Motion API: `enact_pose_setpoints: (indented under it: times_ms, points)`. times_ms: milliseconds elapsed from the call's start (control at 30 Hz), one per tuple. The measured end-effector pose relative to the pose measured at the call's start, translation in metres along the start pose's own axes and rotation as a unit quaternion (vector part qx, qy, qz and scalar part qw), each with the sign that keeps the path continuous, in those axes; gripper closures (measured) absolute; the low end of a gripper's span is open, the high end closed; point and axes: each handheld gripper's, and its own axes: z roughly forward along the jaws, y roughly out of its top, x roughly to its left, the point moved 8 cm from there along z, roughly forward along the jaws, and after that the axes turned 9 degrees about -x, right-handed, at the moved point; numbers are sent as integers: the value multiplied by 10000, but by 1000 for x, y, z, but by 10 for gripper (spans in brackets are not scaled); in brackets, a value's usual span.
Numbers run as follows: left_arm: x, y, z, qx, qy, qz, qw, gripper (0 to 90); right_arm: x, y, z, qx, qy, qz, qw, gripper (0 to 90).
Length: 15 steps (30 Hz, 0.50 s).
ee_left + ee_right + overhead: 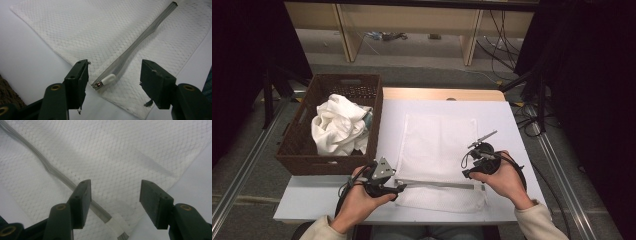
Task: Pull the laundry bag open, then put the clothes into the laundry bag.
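So, white mesh laundry bag (437,150) lying flat on the desk (312,200), long side running away from the person, near end with the grey zipper (437,183) crossing it from side to side. Left tongs (398,188) parked at the left end of that zipper, jaws spread apart with nothing pinched; in the left gripper view the white zipper pull (108,80) sits on the mesh right between the two black jaws, touching neither. Right tongs (466,173) over the right end of the zipper, jaws gaping wide and holding nothing; in the right gripper view just mesh (120,157) between them, zipper strip (57,173) passing under the left jaw, and a small white tab (117,223) at the zipper's end down near the bottom edge. Both hands low over the bag's near end, left hand (359,202) and right hand (507,180) well apart, one at each end of the zipper. Off to the left, just beside the desk, brown wicker basket (294,150) with a crumpled white cloth (337,125) piled inside. Can't tell whether the zipper is fully closed along its whole length.
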Motion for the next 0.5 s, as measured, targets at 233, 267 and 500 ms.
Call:
enact_pose_setpoints:
  times_ms: [233,267,500]
  points:
    - [1,2,1,-68,-1,-62,10000,406,6,0,1,4,86,-17,10000,424]
    - [1,3,1,-104,-20,-84,9999,404,6,1,2,-14,68,-88,9999,423]
    - [1,6,2,-239,54,-163,9996,394,16,4,10,32,192,-315,9993,398]
